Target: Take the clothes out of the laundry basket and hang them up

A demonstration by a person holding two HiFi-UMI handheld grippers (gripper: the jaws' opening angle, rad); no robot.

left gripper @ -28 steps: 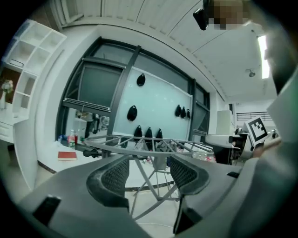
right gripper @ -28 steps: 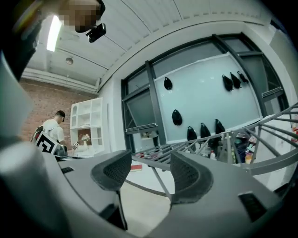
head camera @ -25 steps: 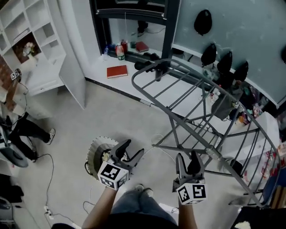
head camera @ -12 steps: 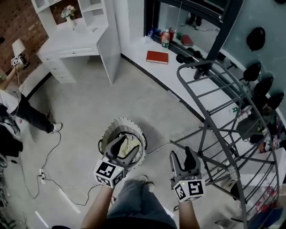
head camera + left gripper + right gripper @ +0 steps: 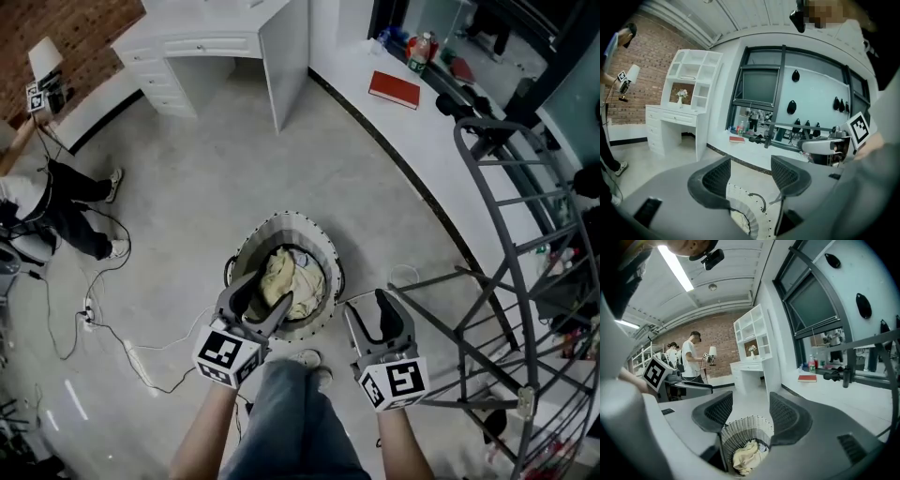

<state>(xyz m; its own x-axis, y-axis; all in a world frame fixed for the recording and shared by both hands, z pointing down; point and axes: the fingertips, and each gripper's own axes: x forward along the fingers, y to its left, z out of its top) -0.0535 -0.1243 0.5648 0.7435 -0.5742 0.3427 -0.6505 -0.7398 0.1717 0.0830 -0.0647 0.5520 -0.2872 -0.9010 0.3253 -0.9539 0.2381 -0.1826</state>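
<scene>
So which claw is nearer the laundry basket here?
Left. The left claw hangs open over the near rim of the laundry basket, by the yellowish cloth. The right claw, also open, sits just outside the rim on the basket's right.

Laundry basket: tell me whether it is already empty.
No, a pale yellow garment lies crumpled inside the laundry basket.

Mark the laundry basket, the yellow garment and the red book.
laundry basket (image 5: 286, 225): head view, far wall.
yellow garment (image 5: 279, 277): head view, crumpled middle.
red book (image 5: 394, 89): head view, cover centre.
</scene>
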